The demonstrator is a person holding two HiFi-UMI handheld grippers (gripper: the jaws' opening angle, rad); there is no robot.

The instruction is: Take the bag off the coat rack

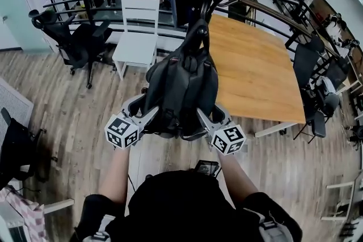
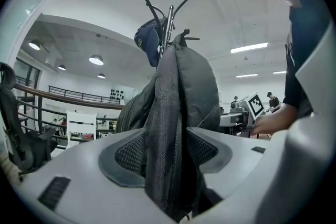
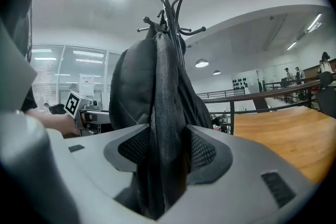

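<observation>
The black backpack (image 1: 181, 85) hangs from the coat rack (image 3: 170, 2), off the wooden desk's (image 1: 255, 65) left edge. The left claw (image 2: 165, 152) stands wide open around one mesh shoulder strap (image 2: 165, 107). The right claw (image 3: 167, 152), also wide, straddles the other strap (image 3: 167, 97), unclamped.

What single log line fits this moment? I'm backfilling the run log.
backpack: hanging on coat rack | left gripper: open, astride strap | right gripper: open, astride other strap

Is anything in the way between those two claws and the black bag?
Nothing visible does. The black fabric backpack hanging on the black metal coat rack has its mesh fabric between the jaws of the left gripper and right gripper.
</observation>
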